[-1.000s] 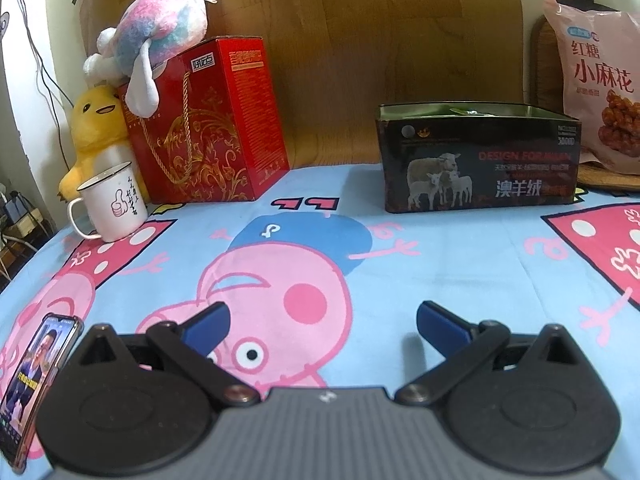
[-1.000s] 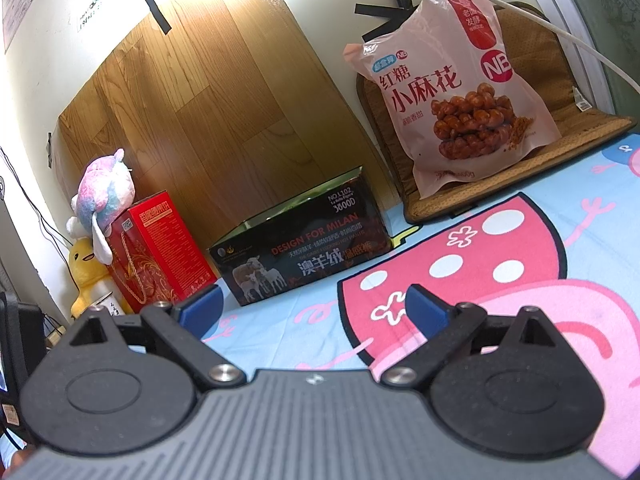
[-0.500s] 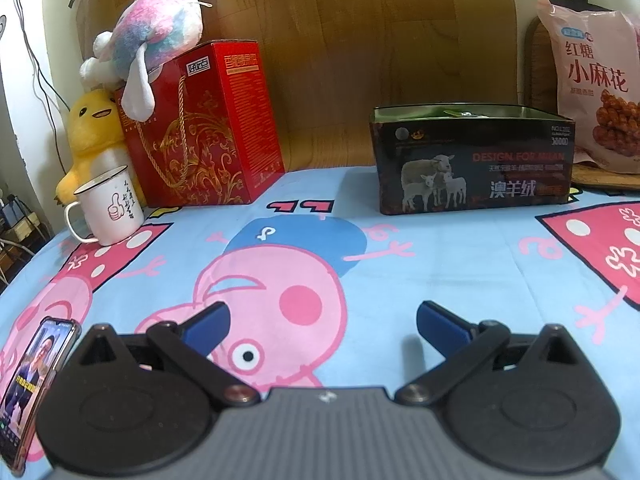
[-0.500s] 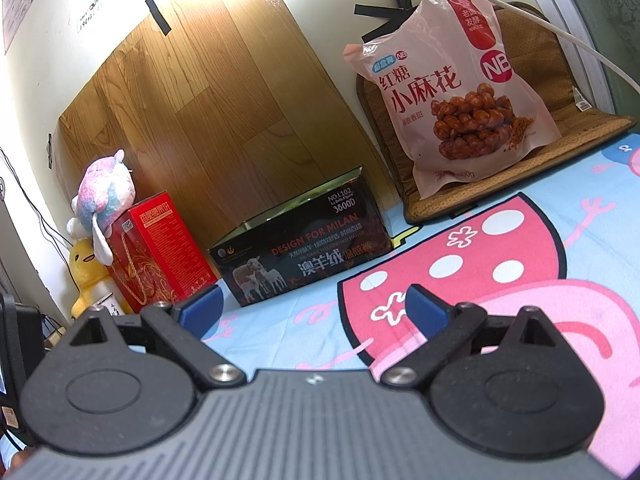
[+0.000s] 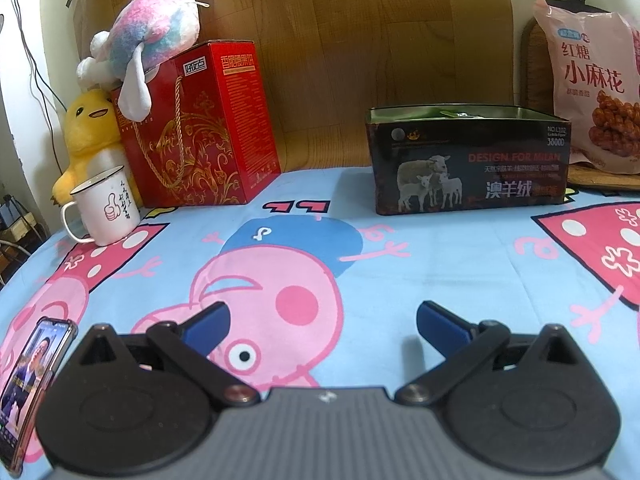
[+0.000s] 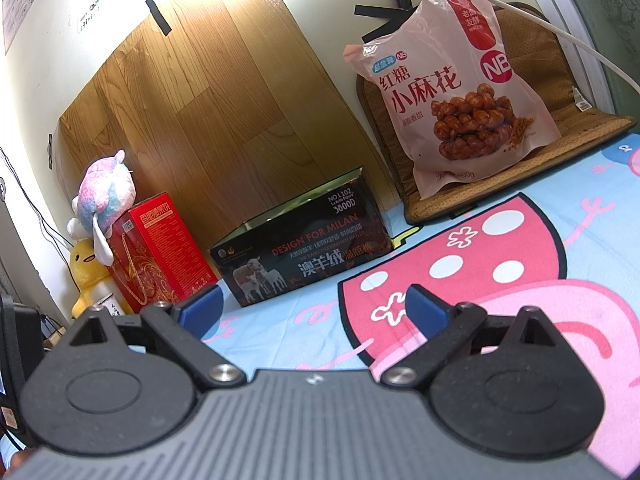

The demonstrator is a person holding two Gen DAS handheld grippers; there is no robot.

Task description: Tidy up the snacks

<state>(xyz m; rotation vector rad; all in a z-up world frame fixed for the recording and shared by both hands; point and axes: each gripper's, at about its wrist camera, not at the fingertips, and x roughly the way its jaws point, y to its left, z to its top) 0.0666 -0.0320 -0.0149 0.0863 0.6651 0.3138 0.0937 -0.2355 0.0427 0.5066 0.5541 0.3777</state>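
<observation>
— Grippers first: left gripper spread wide, nothing between its fingers, low over the cartoon sheet.
— Right gripper equally wide and empty. Snack bag leans on the mat, just right of the open black tin.

My left gripper and right gripper carry blue pads on black arms, over a light-blue sheet printed with a pink cartoon pig. At eleven o'clock sit a red box with gold scrolls, a pink-and-blue plush, a yellow duck and a white mug. At one o'clock are a black tin picturing white sheep and a pale pink bag with red lettering.
</observation>
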